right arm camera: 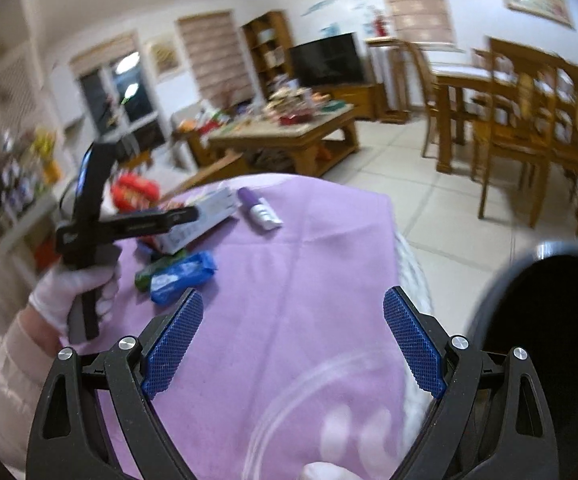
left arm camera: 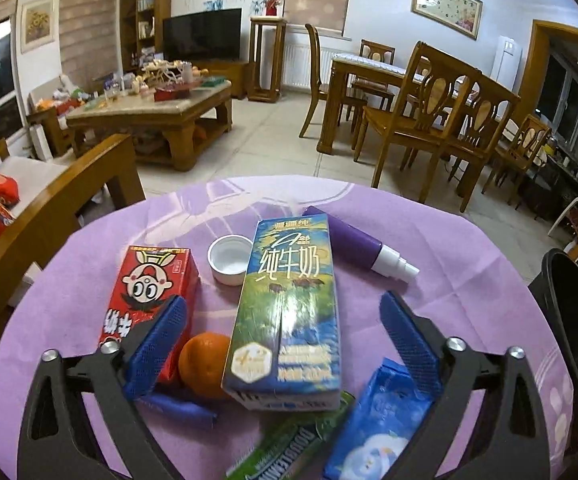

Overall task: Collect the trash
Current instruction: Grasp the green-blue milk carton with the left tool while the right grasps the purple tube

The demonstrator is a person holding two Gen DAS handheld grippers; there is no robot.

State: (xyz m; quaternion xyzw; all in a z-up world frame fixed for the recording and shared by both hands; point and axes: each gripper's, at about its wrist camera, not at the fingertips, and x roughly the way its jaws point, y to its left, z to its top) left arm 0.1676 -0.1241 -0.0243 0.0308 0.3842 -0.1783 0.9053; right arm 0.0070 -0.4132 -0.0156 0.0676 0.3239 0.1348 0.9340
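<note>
We record both the left gripper (left arm camera: 283, 334) and the right gripper (right arm camera: 293, 334) with jaws apart and empty, the tall blue-green milk carton (left arm camera: 285, 312) standing between the left fingers untouched on the lilac tablecloth (left arm camera: 429, 224), its base hiding a green gum wrapper (left arm camera: 289, 444), while the black bin (right arm camera: 549, 320) is cut off and blurred.

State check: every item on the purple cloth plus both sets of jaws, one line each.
left gripper: jaws open around the carton, not pressing
right gripper: jaws open, empty
blue milk carton: lying flat
red carton: lying flat
white cap: off, open side up
purple spray bottle: lying on its side
orange: whole, unpeeled
blue packet: crumpled
green gum wrapper: lying flat
black bin: open
</note>
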